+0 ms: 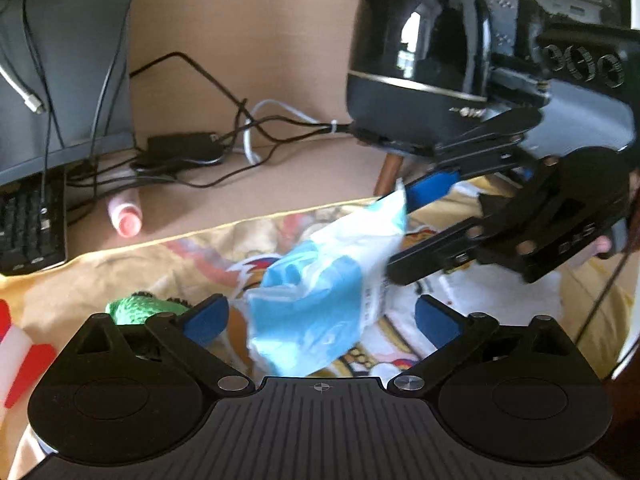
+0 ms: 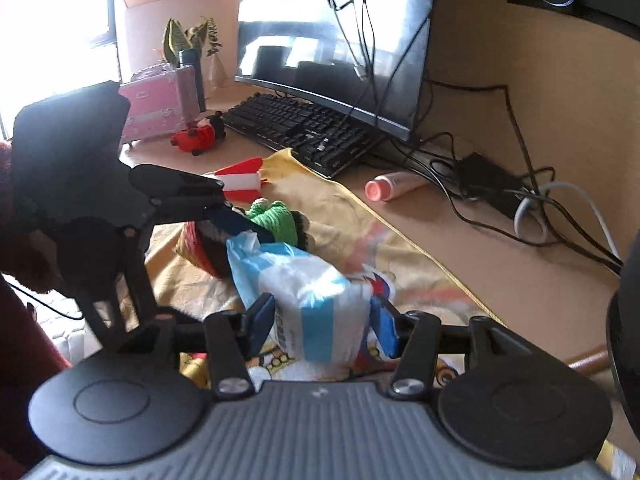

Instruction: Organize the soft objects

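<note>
Cluttered desk (image 2: 500,264) with a yellow printed cloth (image 2: 348,208) spread over the near part; monitor, keyboard (image 2: 296,128) and a tangle of cables (image 2: 492,200) behind. Right hand-held gripper (image 2: 320,320): jaws roughly half open, blue pads pressed on both sides of a blue-and-white soft plastic pack (image 2: 312,300), so it has hold of it, lifted a little off the cloth. Left hand-held gripper (image 1: 320,320): jaws wide, pack's loose end hangs between the pads, neither pad seems to touch it, holding nothing.

Risks, as I judge them:
- Pack is slippery and squashy; a pinch on one end could slide off and drop it.
- Both tools are crowded together, so they could knock each other during a handover.
- Left closing on the thin film only could tear it or miss.
- Green knitted toy (image 2: 276,216) just beside the pack could get swept aside.
- Pink bottle (image 2: 394,186) lies well apart, low risk.
</note>
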Available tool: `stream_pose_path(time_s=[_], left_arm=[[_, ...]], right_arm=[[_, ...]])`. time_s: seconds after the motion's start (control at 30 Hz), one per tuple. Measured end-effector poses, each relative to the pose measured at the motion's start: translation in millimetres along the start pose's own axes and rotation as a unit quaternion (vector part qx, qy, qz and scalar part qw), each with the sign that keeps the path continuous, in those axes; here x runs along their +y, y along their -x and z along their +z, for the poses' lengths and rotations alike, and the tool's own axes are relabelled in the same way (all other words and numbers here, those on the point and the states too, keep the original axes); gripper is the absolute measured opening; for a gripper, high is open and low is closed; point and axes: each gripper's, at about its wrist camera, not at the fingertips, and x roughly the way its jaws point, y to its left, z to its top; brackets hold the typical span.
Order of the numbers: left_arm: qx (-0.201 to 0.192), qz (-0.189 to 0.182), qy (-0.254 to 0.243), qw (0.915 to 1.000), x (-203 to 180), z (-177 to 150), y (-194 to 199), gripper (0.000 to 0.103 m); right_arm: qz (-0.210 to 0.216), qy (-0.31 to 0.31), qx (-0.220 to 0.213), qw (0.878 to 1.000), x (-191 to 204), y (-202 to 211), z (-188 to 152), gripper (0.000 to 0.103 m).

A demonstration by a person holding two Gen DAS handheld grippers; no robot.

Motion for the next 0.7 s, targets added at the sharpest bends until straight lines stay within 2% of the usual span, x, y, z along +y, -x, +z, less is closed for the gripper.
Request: stream_pose_path(time_s=[0.03,0.07,0.13,0.17,0.27,0.3,0.37,0.43,0.53,0.6,0.63,0.7], left_arm=[[0.005,0.006,-0.003,1.0000,0,1,-2,0.073],[0.012,0.006,-0.006,0.9999,-1,2,-5,0.068],[0.017,0.008,-0.010,0.9998,-3,4,-7,0.069],[0.018,0.008,-0.015,0.9997,-4,4,-7,0.069],[0.021,0.005,-0.026,0.9994,-9,4,-6,0.069],[0.023,0.005,-0.026,0.9994,-10,4,-6,0.069],[0.028,0.008,-0.023,0.9993,-12,5,-5,0.069],[0.035,0.017,-0.014,0.9992,-14,6,-5,0.071],[0.048,0.022,0.012,0.9985,-19,8,-2,0.073],[0.058,0.023,0.030,0.9976,-23,9,-1,0.076],[0.060,0.022,0.036,0.9973,-26,9,0,0.077],[0.065,0.021,0.046,0.9966,-32,9,0,0.079]], right_arm=[[-0.002,-0.002,-0.001,1.000,0,2,1,0.056],[-0.006,-0.005,-0.001,1.000,1,3,2,0.056],[-0.026,-0.020,0.007,0.999,-1,9,6,0.070],[-0.041,-0.036,0.010,0.998,-3,17,8,0.083],[-0.098,-0.098,0.000,0.990,-14,53,5,0.085],[-0.115,-0.099,0.010,0.988,-13,58,2,0.085],[-0.140,-0.080,0.040,0.986,-3,61,-6,0.085],[-0.138,-0.033,0.081,0.986,18,48,-19,0.084],[-0.146,0.022,0.151,0.977,42,19,-39,0.068],[-0.151,0.011,0.176,0.973,43,5,-48,0.037],[-0.147,-0.005,0.178,0.973,41,3,-51,0.035],[-0.150,-0.022,0.184,0.971,37,6,-50,0.007]])
